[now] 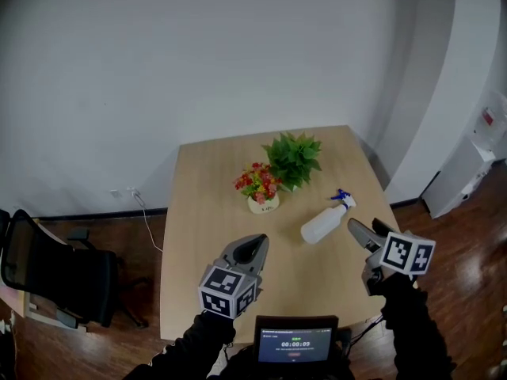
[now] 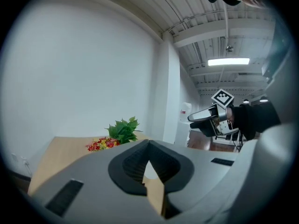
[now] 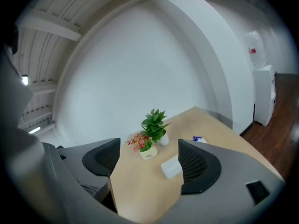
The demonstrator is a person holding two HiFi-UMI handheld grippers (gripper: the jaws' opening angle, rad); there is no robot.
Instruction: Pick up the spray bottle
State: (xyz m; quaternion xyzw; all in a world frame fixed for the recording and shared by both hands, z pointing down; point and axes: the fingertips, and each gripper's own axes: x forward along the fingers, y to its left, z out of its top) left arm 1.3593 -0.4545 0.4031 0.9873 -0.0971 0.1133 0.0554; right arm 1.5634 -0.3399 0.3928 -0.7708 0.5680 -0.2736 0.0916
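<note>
Flower pot [image 1: 262, 190] & green plant [image 1: 294, 158] stood mid-bench [image 1: 206, 236], approx. 11 o'clock of the spray bottle [image 1: 325, 220], which lay on its side near 9 o'clock of the released, empty right claw [image 1: 368, 229]; left claw [image 1: 252, 248] clenched.

Each claw has a smooth grey plastic shell that tapers to a point. The left claw [image 1: 255, 246] and the right claw [image 1: 366, 228] both carry a cube [image 1: 230, 290] faced with black-and-white square markers on white. The inner pads [image 3: 196, 164] are black with a fine ribbed texture and have curved outlines. A dark rectangular slot [image 3: 256, 189] is sunk into the grey shell behind the pads. The person wears black sleeves [image 1: 413, 323] that run right up to the cubes.
</note>
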